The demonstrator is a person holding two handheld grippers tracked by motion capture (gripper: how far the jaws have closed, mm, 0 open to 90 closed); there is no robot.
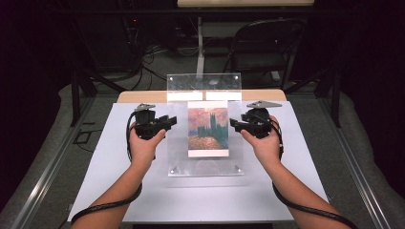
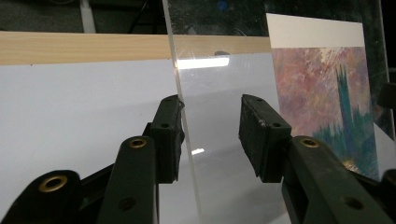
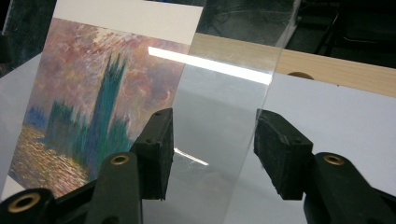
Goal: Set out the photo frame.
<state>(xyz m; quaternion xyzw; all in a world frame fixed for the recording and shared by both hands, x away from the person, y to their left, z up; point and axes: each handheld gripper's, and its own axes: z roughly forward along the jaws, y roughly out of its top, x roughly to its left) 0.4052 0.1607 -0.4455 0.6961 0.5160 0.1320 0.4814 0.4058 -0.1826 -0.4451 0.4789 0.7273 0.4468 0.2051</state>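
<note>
The clear acrylic frame panel [image 1: 204,138] with its painted postcard [image 1: 208,132] is flanked mid-desk [image 1: 143,191]: left gripper [image 1: 165,123] at nine o'clock, right gripper [image 1: 236,124] at three. Both jaws stand open astride its edges; an even, simultaneous squeeze is advised.

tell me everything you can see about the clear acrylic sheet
The clear acrylic sheet is a glossy, see-through rectangular panel with small fittings at its corners. It stands tilted on the white table, near edge down. A painted print of dark towers under a pink sky lies against it. The left gripper and right gripper straddle its side edges, not visibly clamped.
</note>
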